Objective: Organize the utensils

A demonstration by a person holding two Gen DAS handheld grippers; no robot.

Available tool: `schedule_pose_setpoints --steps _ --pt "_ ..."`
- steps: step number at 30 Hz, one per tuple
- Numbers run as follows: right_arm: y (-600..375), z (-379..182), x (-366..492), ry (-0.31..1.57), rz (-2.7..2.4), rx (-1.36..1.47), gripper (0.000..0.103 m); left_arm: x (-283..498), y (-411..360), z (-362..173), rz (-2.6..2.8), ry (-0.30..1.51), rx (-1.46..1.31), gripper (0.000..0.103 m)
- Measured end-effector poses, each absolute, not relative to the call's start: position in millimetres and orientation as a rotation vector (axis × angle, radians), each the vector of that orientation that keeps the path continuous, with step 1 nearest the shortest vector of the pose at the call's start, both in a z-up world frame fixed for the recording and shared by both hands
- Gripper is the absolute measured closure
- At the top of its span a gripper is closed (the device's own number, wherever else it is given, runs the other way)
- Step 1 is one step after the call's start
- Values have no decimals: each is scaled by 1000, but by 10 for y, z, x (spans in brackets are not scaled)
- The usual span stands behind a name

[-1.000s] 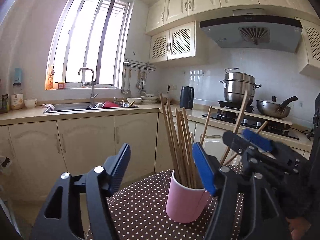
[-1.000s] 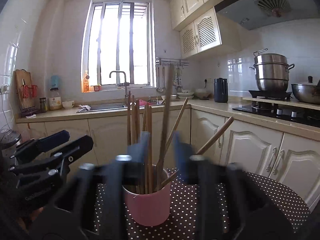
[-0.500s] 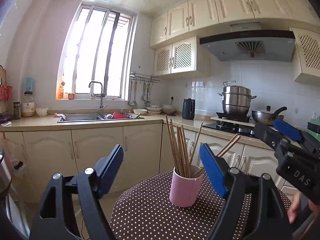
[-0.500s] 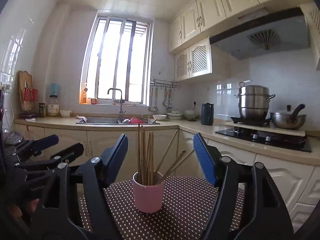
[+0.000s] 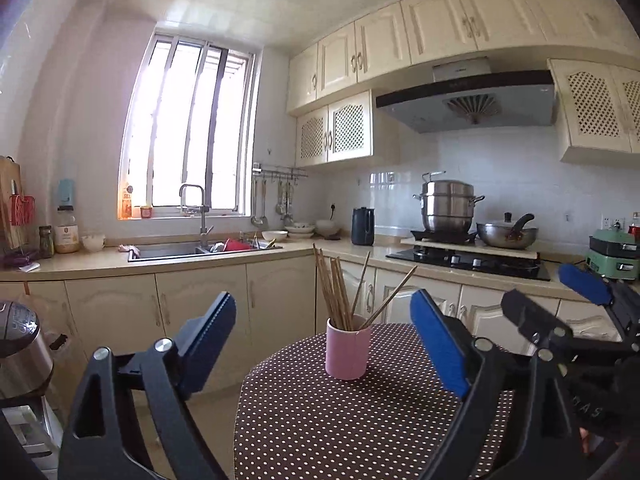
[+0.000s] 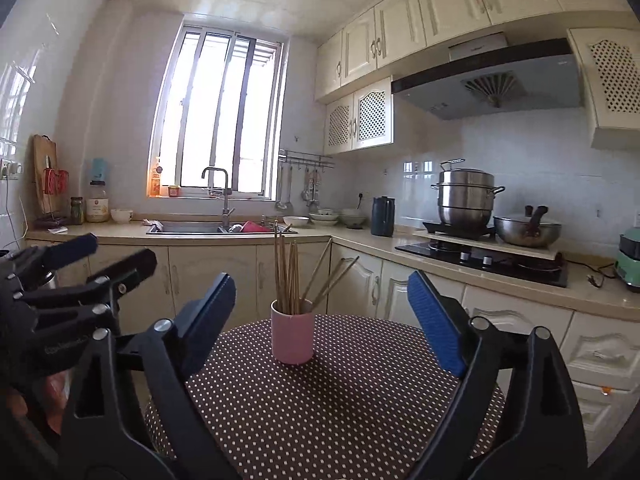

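A cream-cabinet kitchen is lying behind a round table (image 6: 360,400) in dotted brown cloth. The left claw (image 5: 324,344) and right claw (image 6: 320,316) are both gaping wide and gripping nothing, their jaws having just been opening. Between each pair, well beyond the pads, the pink cup (image 6: 292,330) is standing upright on the table, packed with chopsticks (image 6: 289,278); two are leaning out rightward. Likely hazard: a returning claw is catching a leaning stick and tipping the top-heavy cup. The sink (image 5: 192,249), kettle (image 5: 363,226) and stove pots (image 5: 448,206) are sitting far off, obstructing nothing.
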State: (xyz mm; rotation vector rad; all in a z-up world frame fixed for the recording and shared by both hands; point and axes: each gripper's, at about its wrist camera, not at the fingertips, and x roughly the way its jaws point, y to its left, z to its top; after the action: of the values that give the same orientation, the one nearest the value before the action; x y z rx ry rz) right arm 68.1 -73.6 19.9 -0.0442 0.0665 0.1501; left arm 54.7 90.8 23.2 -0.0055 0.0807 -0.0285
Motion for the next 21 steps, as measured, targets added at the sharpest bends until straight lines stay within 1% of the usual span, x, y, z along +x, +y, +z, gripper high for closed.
schedule_pose_setpoints --steps 12,21 --pt "-886 353 120 37 143 -28 12 -114 781 360 -42 26 -7 15" --pt "-928 380 -8 37 132 -34 11 -201 716 392 -50 5 9 15"
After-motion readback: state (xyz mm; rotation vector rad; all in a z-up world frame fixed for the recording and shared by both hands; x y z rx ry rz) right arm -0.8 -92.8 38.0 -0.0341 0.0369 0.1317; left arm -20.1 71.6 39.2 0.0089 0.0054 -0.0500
